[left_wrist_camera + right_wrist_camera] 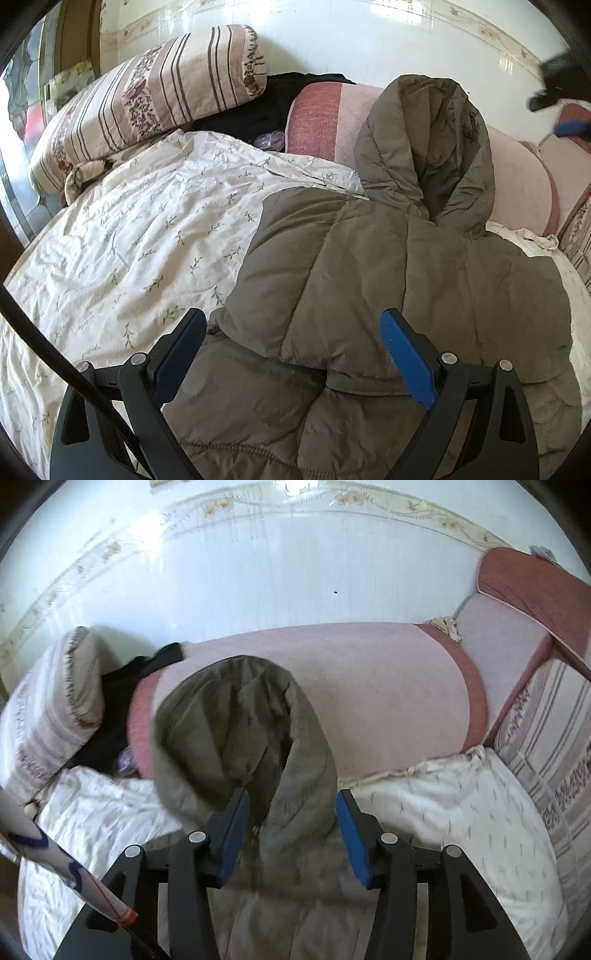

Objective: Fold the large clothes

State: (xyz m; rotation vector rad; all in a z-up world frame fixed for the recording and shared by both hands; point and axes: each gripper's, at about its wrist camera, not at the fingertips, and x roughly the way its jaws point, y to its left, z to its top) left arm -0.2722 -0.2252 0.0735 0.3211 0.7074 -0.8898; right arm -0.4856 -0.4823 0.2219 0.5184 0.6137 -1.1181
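1. Most of both views is filled by a bed under a white sprigged quilt (122, 236), which runs off the lower left edge of the left wrist view.
2. Across the lower right of that view lies the task's garment, a grey-brown quilted jacket (388, 266), spread on the quilt; its hem is cut off by the bottom edge of the frame and partly hidden behind the gripper.
3. Its hood (236, 723) stands propped against a long pink bolster (388, 694) along the white wall, opening toward the camera; the hood's inside is dark and hard to make out.
4. At upper left a striped pillow (147, 99) leans on a dark cloth (251, 110), most of it hidden between pillow and bolster.
5. The left gripper (293, 343) points down at the jacket's near part, blue pads wide apart with padded fabric between them, none visibly pinched.
6. The right gripper (291, 827) hovers by the hood's base, fingers released on either side of the fabric; this view is blurred, so contact is unclear.
7. A dark, smeared shape at the upper right edge of the left wrist view cannot be identified.
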